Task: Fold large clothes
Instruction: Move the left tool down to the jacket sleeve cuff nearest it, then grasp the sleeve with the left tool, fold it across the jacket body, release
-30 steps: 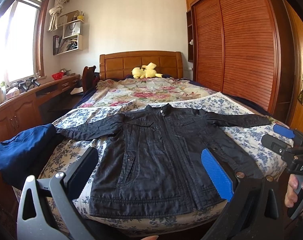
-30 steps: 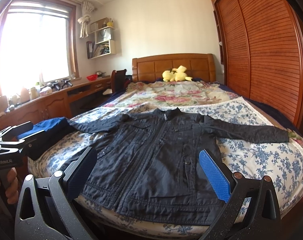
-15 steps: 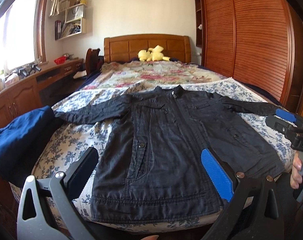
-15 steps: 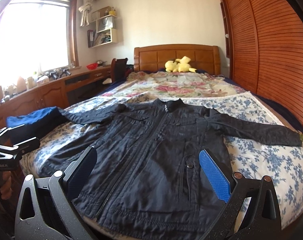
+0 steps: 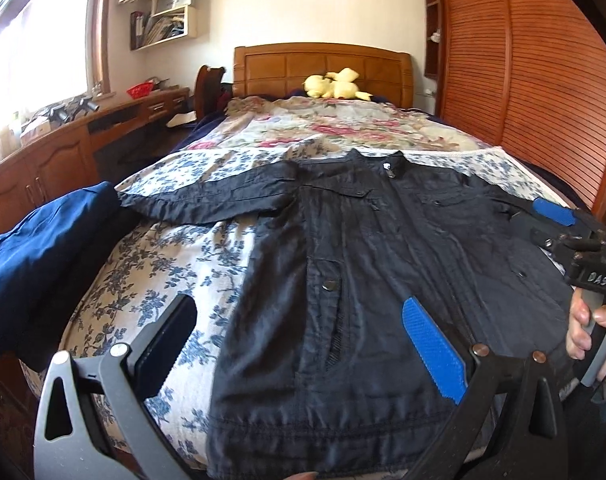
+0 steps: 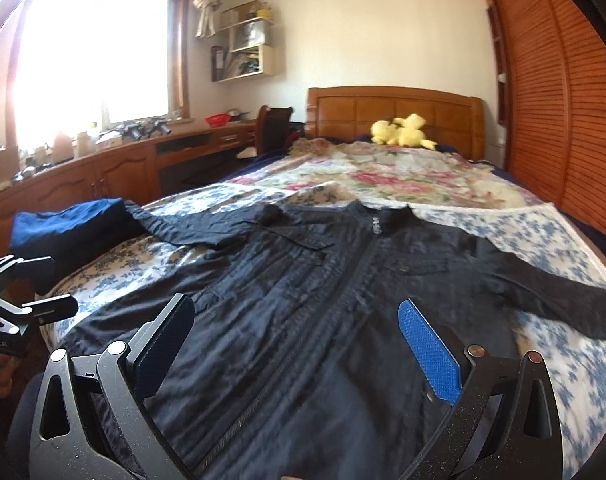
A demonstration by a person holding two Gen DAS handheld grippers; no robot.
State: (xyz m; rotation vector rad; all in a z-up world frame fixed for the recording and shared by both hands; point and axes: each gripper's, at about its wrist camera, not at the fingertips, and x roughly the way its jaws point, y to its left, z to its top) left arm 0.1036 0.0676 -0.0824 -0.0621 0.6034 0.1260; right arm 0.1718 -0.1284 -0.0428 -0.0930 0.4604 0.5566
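Jacket [image 5: 343,280] front and centre, folks: dark, zipped, lying face up on the bed [image 5: 175,264], hem toward us, collar pointing away at the headboard [image 5: 323,64], both sleeves thrown out sideways. Nearest the hem, the left claw [image 5: 303,340] hovers with its fingers spread wide, nothing between them, poised above the jacket's left-hand hem corner and the floral cover beside it. The right claw [image 6: 295,344] is spread just as wide and just as empty, sitting low above the jacket's right half, zip line running away ahead of it. So the jacket's long axis runs straight away from both claws, and each claw has its own side covered; I'd judge the left claw slightly closer to a hem corner, the right one closer to its sleeve.

Further along from the hem, the left sleeve [image 5: 207,200] reaches out to a blue garment [image 5: 43,256] bunched at the bed's edge, cuff touching or tucked against it, hard to call. The right sleeve [image 6: 563,304] runs off to the other side, smeared by motion blur. Beyond the collar, a flowered quilt [image 5: 335,128], then a yellow plush toy [image 5: 335,86] at the headboard. The hem's very edge is cut off behind the claw frames.
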